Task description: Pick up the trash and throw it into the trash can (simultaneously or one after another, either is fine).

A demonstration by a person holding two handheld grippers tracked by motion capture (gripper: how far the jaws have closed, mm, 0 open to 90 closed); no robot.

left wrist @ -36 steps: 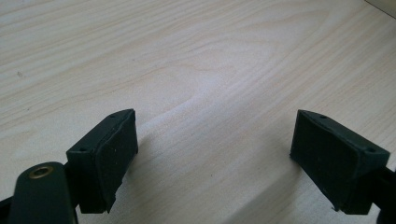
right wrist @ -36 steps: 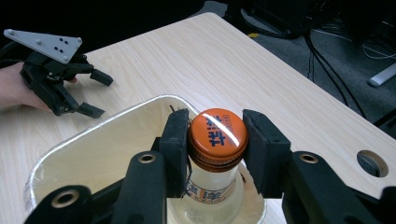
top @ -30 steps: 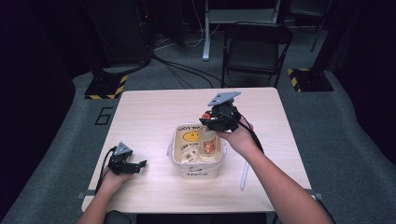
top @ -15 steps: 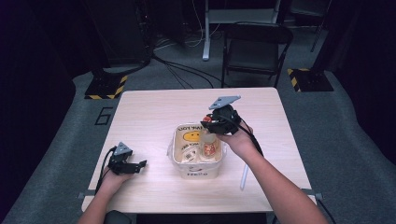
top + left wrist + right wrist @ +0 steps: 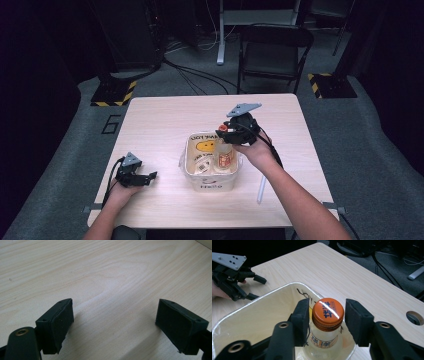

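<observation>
The right claw [image 5: 327,315] has just been opening; its jaws stand apart around the orange-capped bottle [image 5: 327,311] upright in the tub [image 5: 249,307]. The left claw [image 5: 115,322] rests wide apart on the surface [image 5: 105,270].

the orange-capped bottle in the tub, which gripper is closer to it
Right. The right gripper straddles the bottle cap, jaws just opened off it. The left gripper rests on the table, well apart from the tub.

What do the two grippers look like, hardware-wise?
Both are black. The left gripper and right gripper each carry a grey three-cornered plate on top and trail a black cable. The jaws are black blocks with flat pads on arms with brass-coloured pivot pins. The forearms show no sleeves.
</observation>
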